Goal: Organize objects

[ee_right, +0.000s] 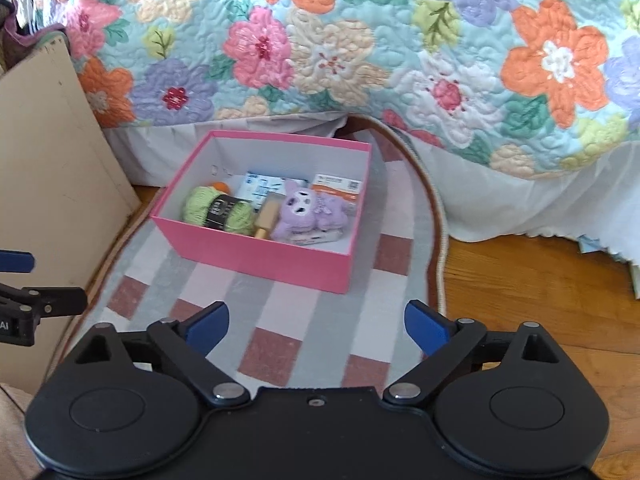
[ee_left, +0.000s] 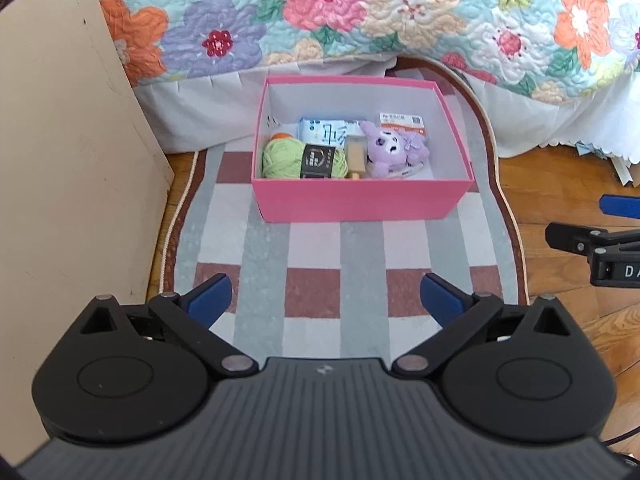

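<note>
A pink box (ee_left: 360, 200) stands on a checked rug (ee_left: 312, 280) by the bed; it also shows in the right wrist view (ee_right: 256, 260). Inside lie a green yarn ball (ee_left: 280, 158) with a black label, a blue-white packet (ee_left: 322, 130), a small wooden piece (ee_left: 355, 156), a purple plush toy (ee_left: 394, 150) and an orange-white card (ee_left: 402, 120). The same yarn (ee_right: 200, 208) and plush (ee_right: 308, 216) show in the right wrist view. My left gripper (ee_left: 326, 300) is open and empty above the rug, short of the box. My right gripper (ee_right: 316, 326) is open and empty, near the box's right corner.
A floral quilt (ee_left: 360, 12) with a white bed skirt hangs behind the box. A beige panel (ee_left: 68, 160) stands at the left. Wooden floor (ee_left: 568, 184) lies right of the rug. The right gripper's side (ee_left: 600, 252) shows at the left view's right edge.
</note>
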`<state>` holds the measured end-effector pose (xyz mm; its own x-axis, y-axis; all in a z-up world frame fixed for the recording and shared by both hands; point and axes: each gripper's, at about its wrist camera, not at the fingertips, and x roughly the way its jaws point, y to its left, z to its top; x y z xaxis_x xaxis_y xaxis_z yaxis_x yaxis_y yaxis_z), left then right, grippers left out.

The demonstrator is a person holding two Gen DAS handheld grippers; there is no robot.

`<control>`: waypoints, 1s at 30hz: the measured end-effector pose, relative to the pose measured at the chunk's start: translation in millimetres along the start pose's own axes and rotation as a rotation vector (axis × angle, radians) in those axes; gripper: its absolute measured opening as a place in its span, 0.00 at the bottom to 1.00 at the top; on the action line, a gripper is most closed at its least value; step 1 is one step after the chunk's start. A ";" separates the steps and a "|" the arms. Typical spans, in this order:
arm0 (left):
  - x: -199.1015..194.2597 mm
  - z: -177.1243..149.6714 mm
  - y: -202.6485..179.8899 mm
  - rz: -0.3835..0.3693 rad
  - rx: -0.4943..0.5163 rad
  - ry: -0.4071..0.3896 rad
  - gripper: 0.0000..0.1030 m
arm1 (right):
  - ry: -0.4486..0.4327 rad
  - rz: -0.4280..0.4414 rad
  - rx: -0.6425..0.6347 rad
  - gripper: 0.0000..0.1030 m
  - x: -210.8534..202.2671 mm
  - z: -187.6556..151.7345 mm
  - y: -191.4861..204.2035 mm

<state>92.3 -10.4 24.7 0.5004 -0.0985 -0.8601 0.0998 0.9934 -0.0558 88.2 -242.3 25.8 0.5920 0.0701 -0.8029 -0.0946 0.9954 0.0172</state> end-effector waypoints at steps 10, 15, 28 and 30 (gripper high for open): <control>2.1 -4.5 -6.7 0.023 0.027 0.022 0.99 | 0.050 0.027 0.037 0.94 7.0 -4.4 0.8; 1.7 -7.4 -8.7 0.043 0.048 0.034 0.99 | 0.063 0.011 0.037 0.94 6.6 2.0 1.3; 2.7 -5.9 -2.3 0.007 0.008 0.047 0.99 | 0.111 0.024 0.024 0.94 16.9 -1.3 8.0; 4.5 -5.1 -1.6 0.005 0.002 0.051 0.99 | 0.117 0.025 0.016 0.94 18.3 -2.0 8.5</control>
<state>90.0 -12.2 18.4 0.4562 -0.0907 -0.8853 0.0991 0.9938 -0.0507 96.7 -232.7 10.1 0.4923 0.0876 -0.8660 -0.0949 0.9944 0.0466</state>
